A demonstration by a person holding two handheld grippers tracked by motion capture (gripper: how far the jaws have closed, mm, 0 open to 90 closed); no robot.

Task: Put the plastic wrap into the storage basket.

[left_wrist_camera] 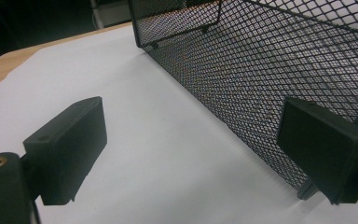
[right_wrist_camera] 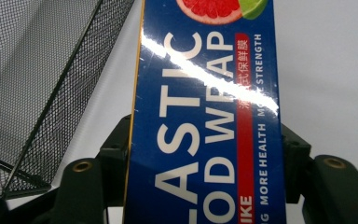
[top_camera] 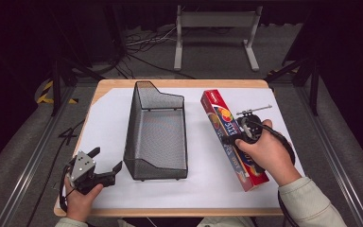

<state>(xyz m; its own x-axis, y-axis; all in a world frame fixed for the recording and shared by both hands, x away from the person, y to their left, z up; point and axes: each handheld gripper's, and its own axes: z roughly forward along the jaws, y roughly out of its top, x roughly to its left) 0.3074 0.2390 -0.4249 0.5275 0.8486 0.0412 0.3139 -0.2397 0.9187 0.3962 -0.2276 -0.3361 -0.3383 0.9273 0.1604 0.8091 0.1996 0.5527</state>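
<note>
Letters on the box (right_wrist_camera: 205,116) can be read in the right gripper view: "PLASTIC FOOD WRAP" in part, white on blue, with a red strip and a slice of pink fruit at the top. From the high view those words are too small to read, but that view shows the whole long box (top_camera: 231,137), red on its side, lying on the white sheet (top_camera: 108,118) near the right edge of the table (top_camera: 179,83), slanted from the far middle toward the near right corner.

The right tool (top_camera: 231,140) is held by the right hand (top_camera: 264,149) over the middle of the box. In the right gripper view its two black jaws sit one on each long side of the box, right against it (I cannot tell how hard they press).

A black wire mesh basket (top_camera: 156,132) stands in the middle of the table, just left of the box and apart from it. Nothing lies inside it. The left gripper view looks through the mesh wall of the basket (left_wrist_camera: 261,88) from close by and shows the small feet under it.

The left tool (top_camera: 104,165) is near the near left corner of the table, held in the left hand (top_camera: 80,196). Its jaws are wide apart with only white sheet (left_wrist_camera: 144,140) between them. One jaw is just beside the basket's near left corner.
</note>
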